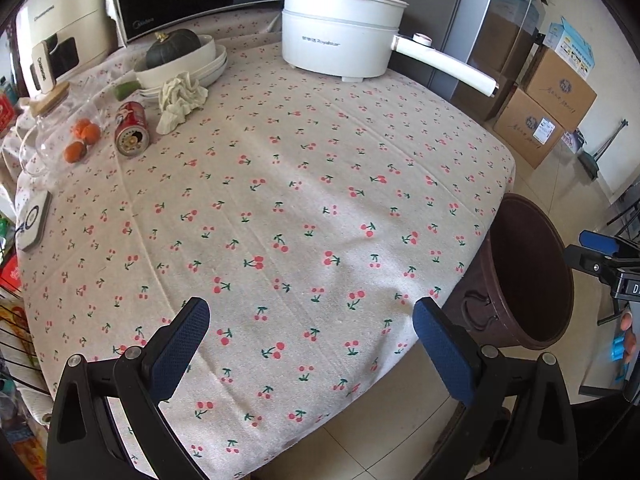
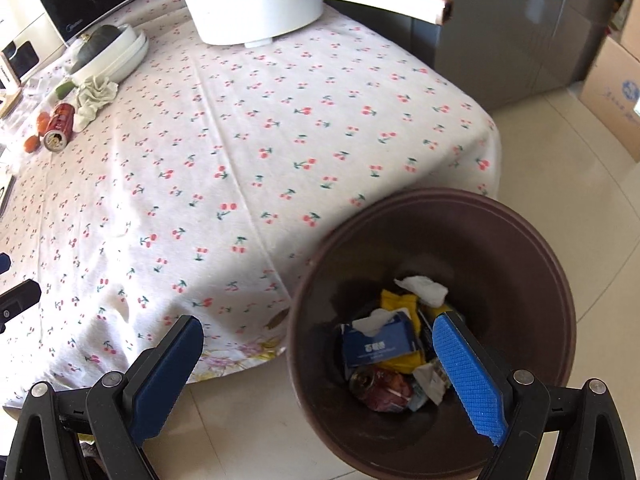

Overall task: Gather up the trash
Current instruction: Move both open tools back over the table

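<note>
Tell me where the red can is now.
The red can lies on its side at the table's far left, between the oranges and the crumpled cloth.

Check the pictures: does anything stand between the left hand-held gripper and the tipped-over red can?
Nothing visible does. Only bare cherry-print tablecloth lies between the open left hand-held gripper and the red can; the crumpled tissue sits beside it.
</note>
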`<state>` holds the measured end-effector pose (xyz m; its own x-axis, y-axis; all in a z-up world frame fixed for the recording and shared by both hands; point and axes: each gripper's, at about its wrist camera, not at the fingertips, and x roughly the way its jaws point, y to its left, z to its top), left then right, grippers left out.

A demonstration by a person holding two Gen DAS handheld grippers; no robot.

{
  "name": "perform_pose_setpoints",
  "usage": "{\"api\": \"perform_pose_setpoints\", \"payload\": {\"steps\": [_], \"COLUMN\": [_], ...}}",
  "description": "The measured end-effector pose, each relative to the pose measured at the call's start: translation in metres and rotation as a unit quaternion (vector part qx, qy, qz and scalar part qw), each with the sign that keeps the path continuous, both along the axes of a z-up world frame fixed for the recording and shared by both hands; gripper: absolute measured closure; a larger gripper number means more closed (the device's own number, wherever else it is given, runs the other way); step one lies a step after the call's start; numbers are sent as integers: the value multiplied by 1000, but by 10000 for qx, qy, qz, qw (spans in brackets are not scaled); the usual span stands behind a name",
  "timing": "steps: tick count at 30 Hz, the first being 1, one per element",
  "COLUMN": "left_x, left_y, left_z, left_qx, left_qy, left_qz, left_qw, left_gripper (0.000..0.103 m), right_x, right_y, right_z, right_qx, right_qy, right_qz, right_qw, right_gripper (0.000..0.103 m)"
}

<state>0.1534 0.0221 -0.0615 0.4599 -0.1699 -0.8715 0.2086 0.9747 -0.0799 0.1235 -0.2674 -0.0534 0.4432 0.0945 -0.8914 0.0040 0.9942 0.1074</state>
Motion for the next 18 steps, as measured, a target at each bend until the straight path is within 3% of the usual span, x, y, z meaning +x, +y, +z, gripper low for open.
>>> {"api": "perform_pose_setpoints", "payload": {"steps": [9,18], "left_x": [8,20], "left_y": [64,124], "left_z": [2,6], "left_qx": [-208,-309], "left_qy": [34,-215], "left_qz": [648,1441], "left_qw": [9977,9888], "left_gripper": [1,1], "right_x": [24,46], "right_y": [57,104], "right_z": [4,-3], "right_qx": [-28,-26], "right_qy": [-65,-18], "right_qz": [414,758], "right_qw": [9991,9971], "right_gripper": [7,7]}}
